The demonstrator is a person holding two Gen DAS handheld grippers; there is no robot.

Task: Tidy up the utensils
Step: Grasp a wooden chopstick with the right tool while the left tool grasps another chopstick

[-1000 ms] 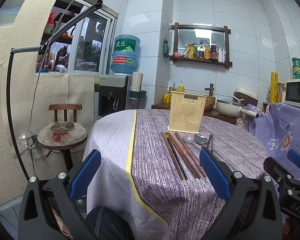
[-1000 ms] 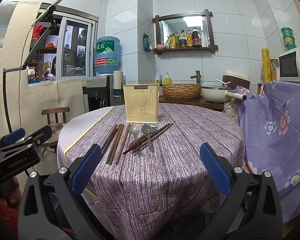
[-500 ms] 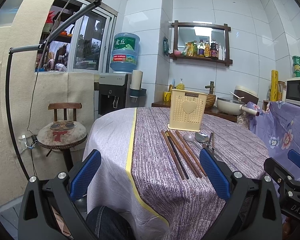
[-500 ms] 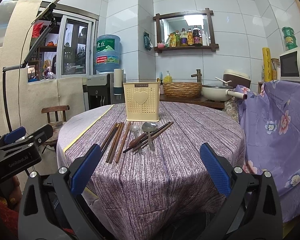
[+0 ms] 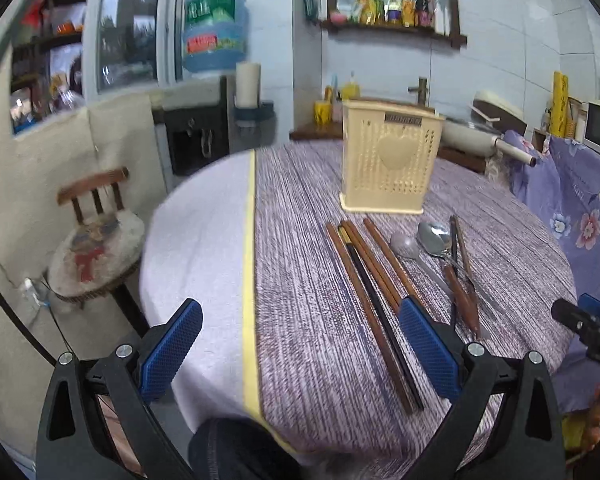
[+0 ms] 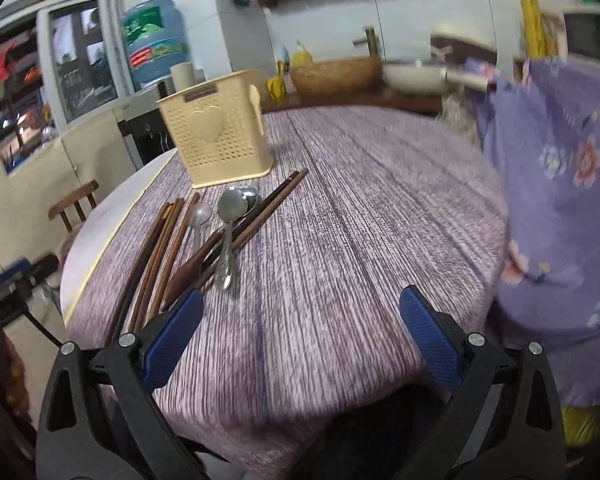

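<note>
A cream perforated utensil holder (image 5: 390, 168) with a heart on its front stands upright on the round table; it also shows in the right wrist view (image 6: 216, 142). In front of it lie several brown chopsticks (image 5: 364, 280), metal spoons (image 5: 434, 236) and a wooden-handled utensil (image 5: 462, 300). The right wrist view shows the chopsticks (image 6: 156, 256) and spoons (image 6: 228, 216) too. My left gripper (image 5: 300, 352) is open and empty above the table's near edge, its right finger over the chopstick ends. My right gripper (image 6: 300, 340) is open and empty, its left finger near the utensil handles.
The table wears a purple striped cloth (image 5: 308, 280) over a white one. A wooden stool (image 5: 96, 240) stands at the left. A purple flowered cover (image 6: 560, 184) hangs at the right. A water dispenser (image 5: 214, 80), pot and basket (image 6: 336, 74) stand behind.
Both grippers have moved forward and tilted down over the table. The utensils and holder look larger and closer. Nothing was picked up.
</note>
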